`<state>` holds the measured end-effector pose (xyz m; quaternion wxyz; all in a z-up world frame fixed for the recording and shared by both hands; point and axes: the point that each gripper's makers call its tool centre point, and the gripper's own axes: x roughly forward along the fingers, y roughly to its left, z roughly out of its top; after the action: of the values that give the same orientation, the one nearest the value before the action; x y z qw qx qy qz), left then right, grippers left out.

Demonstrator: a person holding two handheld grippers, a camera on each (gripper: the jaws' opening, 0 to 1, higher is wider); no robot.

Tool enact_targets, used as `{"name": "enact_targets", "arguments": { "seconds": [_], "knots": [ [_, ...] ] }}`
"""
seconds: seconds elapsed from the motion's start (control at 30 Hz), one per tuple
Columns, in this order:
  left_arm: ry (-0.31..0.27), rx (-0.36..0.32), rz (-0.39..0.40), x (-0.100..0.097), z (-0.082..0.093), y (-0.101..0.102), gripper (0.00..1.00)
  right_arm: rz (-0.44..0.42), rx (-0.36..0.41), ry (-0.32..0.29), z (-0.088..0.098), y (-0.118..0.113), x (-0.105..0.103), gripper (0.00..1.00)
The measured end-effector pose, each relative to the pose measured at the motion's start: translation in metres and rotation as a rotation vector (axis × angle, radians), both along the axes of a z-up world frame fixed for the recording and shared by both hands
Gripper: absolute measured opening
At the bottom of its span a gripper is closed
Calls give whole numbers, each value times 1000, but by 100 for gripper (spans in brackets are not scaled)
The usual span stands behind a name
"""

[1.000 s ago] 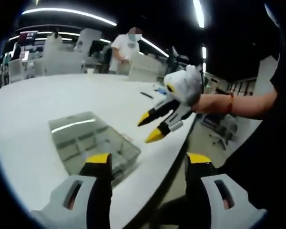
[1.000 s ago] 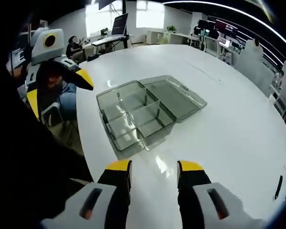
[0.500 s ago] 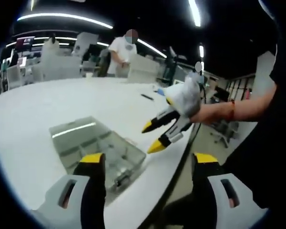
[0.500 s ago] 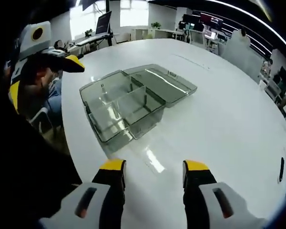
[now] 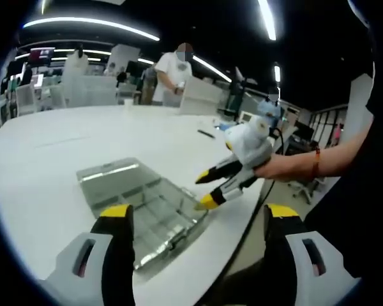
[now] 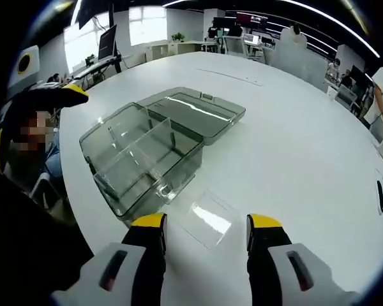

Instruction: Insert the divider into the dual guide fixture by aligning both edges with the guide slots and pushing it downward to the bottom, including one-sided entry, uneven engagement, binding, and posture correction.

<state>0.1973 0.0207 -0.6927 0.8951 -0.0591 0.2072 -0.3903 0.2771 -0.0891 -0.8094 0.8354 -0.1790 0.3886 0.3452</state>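
Left gripper view
Left gripper: jaws spread wide, holding nothing, above the table edge.
Fixture box: clear, lid open, on the white table.
Right gripper: jaws parted, tips just beside the box's near corner.

Right gripper view
Right gripper: jaws wide, empty.
Divider: clear sheet flat on the table, between the tips, just beside the fixture box.
Left gripper: at the far left; opening cannot be told here.

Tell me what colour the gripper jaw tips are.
Yellow on the right gripper, clearest in the right gripper view.
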Motion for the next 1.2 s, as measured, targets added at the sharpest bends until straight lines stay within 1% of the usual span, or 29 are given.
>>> {"name": "enact_targets", "arguments": {
  "seconds": [0.1, 0.17, 0.2, 0.27, 0.3, 0.4, 0.5, 0.6, 0.73, 0.9, 1.03, 1.2],
  "knots": [
    [8, -7, 4, 0, 0, 1, 82, -19, -12, 4, -3, 0, 2, 48],
    [4, -6, 12, 0, 0, 2, 82, -80, -15, 36, -8, -5, 2, 48],
    [8, -11, 16, 0, 0, 2, 82, -99, -17, 62, -11, -7, 0, 48],
    [13, -14, 22, 0, -1, 2, 82, -108, -15, 51, -13, -7, 2, 49],
    [15, -14, 23, -1, -2, 2, 82, -110, -14, 35, -12, -7, 3, 49],
    [24, -13, 23, -1, -4, 1, 82, -146, -1, 41, -11, -6, 4, 49],
    [26, -30, 29, 0, -3, 1, 81, -158, -10, 39, -12, -6, 7, 47],
    [23, -27, 33, 1, -3, 1, 80, -185, -18, 47, -11, -5, 8, 45],
    [23, -32, 31, 2, -3, 0, 80, -179, -36, 66, -11, -1, 8, 41],
    [26, -33, 31, 2, -3, 0, 79, -165, -55, 80, -11, 5, 4, 30],
    [29, -26, 31, 0, -4, 1, 79, -197, -64, 92, -11, 2, 3, 28],
    [35, -21, 30, -1, -5, 3, 78, -203, -75, 100, -10, -5, 3, 27]
  ]
}}
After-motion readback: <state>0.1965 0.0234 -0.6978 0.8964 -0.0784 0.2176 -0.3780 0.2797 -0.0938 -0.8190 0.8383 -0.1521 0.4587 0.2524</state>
